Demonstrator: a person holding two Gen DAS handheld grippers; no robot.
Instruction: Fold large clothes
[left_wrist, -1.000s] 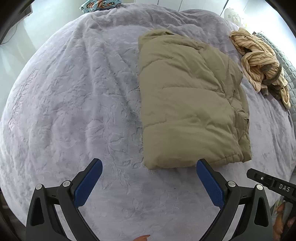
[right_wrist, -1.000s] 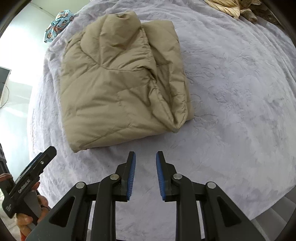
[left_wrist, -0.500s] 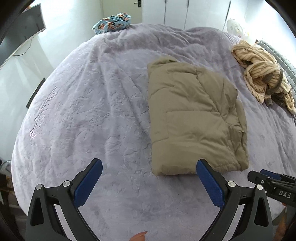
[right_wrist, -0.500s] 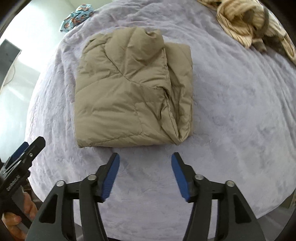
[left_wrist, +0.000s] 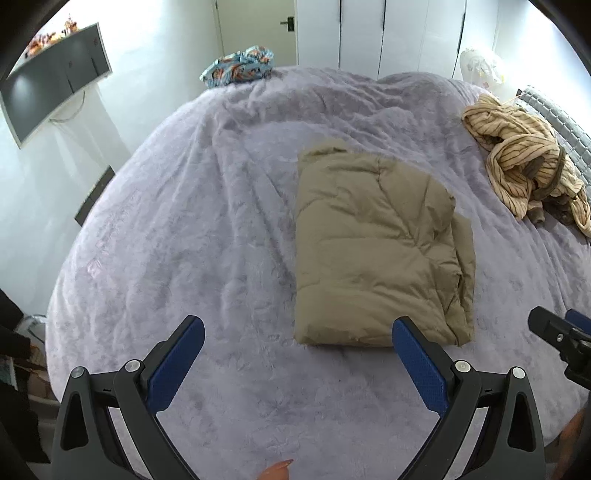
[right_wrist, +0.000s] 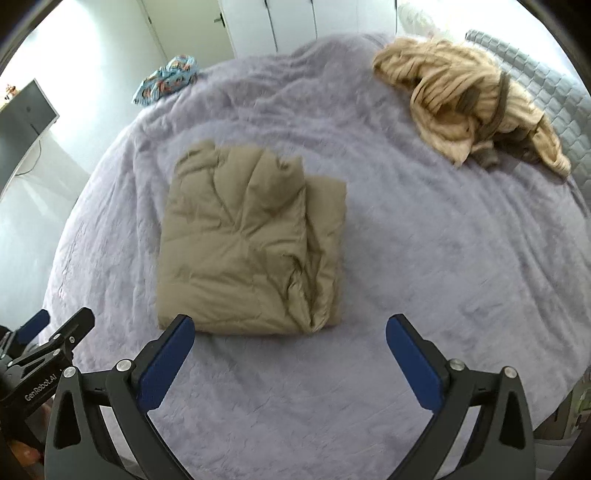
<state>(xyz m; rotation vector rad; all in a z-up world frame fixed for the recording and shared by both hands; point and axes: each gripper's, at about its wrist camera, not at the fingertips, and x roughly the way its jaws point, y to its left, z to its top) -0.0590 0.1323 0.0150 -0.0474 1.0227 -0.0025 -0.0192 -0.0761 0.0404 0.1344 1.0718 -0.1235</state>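
A khaki padded jacket (left_wrist: 376, 251) (right_wrist: 251, 243) lies folded into a thick rectangle on the lilac bedspread (left_wrist: 207, 236) (right_wrist: 424, 258). My left gripper (left_wrist: 297, 345) hangs open above the bed's near edge, just short of the jacket's near hem, nothing between its blue pads. My right gripper (right_wrist: 290, 341) is also above the near hem; its jaws are opening wide, with nothing between them. Each gripper shows at the edge of the other's view: the right gripper (left_wrist: 561, 339) and the left gripper (right_wrist: 44, 354).
A crumpled tan striped garment (left_wrist: 524, 166) (right_wrist: 469, 107) lies at the bed's far right. A blue patterned bundle (left_wrist: 238, 66) (right_wrist: 166, 81) sits at the far left edge. A dark wall screen (left_wrist: 55, 85) hangs at left; white wardrobe doors (left_wrist: 380, 33) stand behind the bed.
Both grippers have risen and tilted up, so the jacket looks smaller and more of the room shows. The right gripper's jaws went from nearly shut to wide apart.
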